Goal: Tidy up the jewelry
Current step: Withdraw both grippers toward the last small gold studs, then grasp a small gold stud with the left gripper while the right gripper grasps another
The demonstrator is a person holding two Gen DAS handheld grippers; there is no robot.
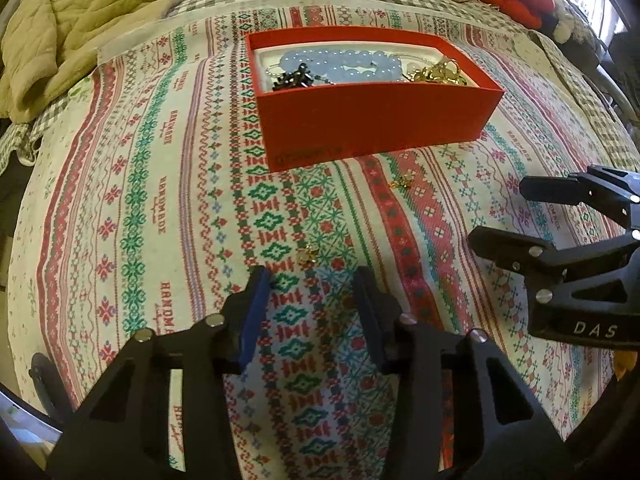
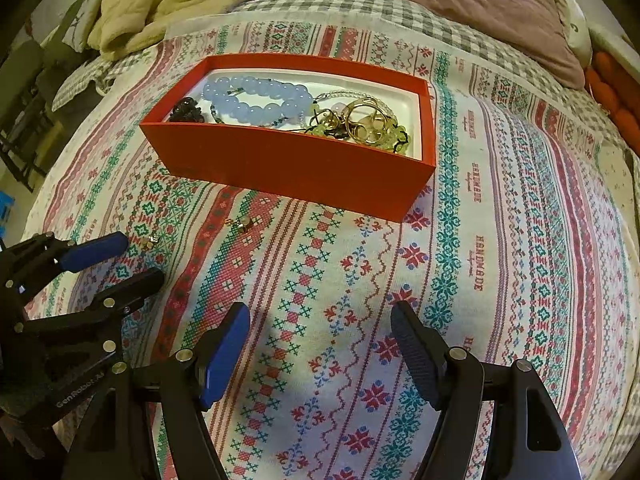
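On the bed, over the cross-stitch patterned cloth, I have the left claw pointed steeply down with its jaws partly open and nothing between them; a small gold earring lies on the cloth just beyond the fingertips, at about 12 o'clock from the claw. A second gold earring lies farther on at 1 o'clock, near the front wall of the red box. The right claw hangs wide open and empty over bare cloth, with the box at its 12 o'clock. For this step, I judge the left claw should advance until the near earring sits between the blue pads, then close gently; the piece is tiny, hard and irregular, and the cloth is soft and woven, so pressing down risks pinching fabric along with metal. Keep the jaws square to the earring and lift straight up. The box is rigid card with a pale inner tray, already holding a bracelet of smooth, translucent blue beads, a dark beaded cluster, and a tangle of gold rings with green beads. A quilted yellow-green blanket is bunched at 10 o'clock.
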